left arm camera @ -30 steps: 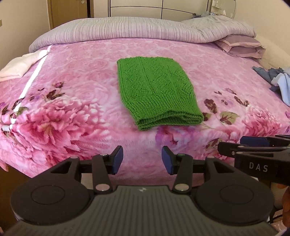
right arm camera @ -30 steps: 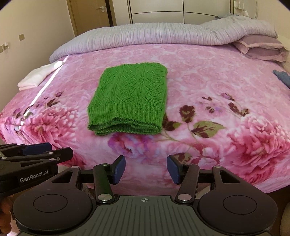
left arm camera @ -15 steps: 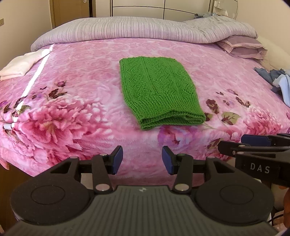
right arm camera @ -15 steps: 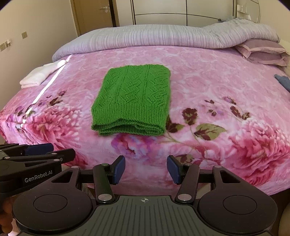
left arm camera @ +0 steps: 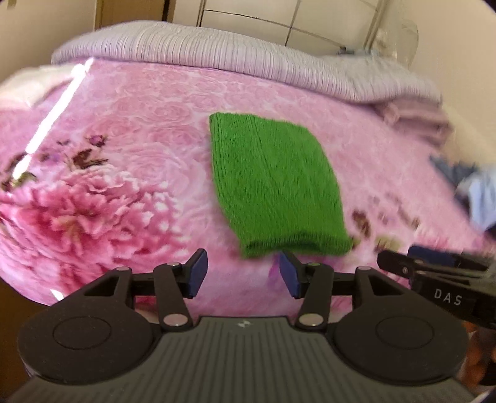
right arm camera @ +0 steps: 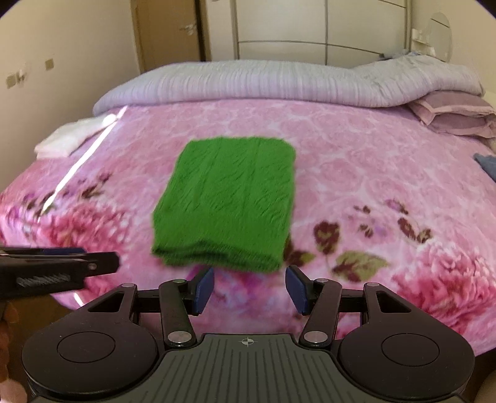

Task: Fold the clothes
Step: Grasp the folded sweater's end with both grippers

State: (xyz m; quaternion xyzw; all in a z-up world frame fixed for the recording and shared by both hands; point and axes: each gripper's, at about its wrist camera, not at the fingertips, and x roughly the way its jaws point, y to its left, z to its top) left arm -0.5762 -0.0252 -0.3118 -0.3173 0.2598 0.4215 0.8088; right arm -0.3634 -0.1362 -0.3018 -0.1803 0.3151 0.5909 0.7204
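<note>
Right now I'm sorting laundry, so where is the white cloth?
In the right wrist view, the white cloth lies at the bed's far left edge, left of the green knit and just below the rolled lilac quilt.

A bedroom in a home.
A wide bed is filling the room, wearing a pink plush blanket with large printed flowers (right arm camera: pixel 356 173); a ribbed lilac quilt (right arm camera: pixel 263 83) is lying along its far edge, mauve pillows (right arm camera: pixel 455 114) are stacking at the far right corner, and pale panelled wardrobe doors (right arm camera: pixel 310 28) and a brown wooden door (right arm camera: pixel 170 31) are standing behind.
</note>
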